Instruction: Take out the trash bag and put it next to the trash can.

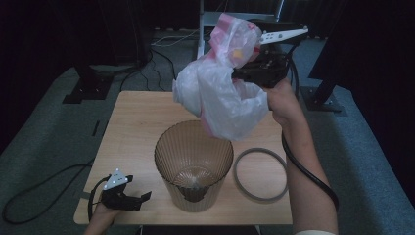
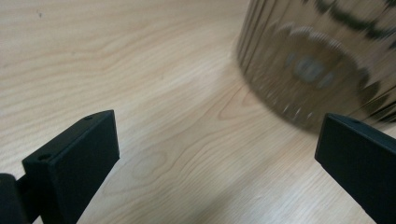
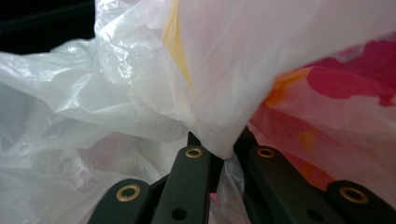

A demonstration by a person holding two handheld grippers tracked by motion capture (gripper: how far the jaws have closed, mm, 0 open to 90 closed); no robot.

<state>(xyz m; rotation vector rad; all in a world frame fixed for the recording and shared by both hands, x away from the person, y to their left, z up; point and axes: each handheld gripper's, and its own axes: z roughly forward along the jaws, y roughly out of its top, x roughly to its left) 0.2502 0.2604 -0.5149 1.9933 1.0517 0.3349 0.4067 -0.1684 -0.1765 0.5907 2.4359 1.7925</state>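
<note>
- The right gripper is clamped on a bunched fold of the white-and-pink plastic bag, held in the air above the table at about one o'clock from the ribbed brown bin.
- In the right gripper view the jaws pinch only a thin corner of film, so the hold looks slight; lower without jerking.
- The left gripper rests low at eight o'clock from the bin, jaws wide and holding nothing.
- Judged next: bring the bag's loose bottom over the bin's mouth, let it drop in, and use the open left gripper to steady the bin's wall or spread the film.
- The grey ring lies flat at three o'clock, just beside the bin; keep the bag off it.
</note>
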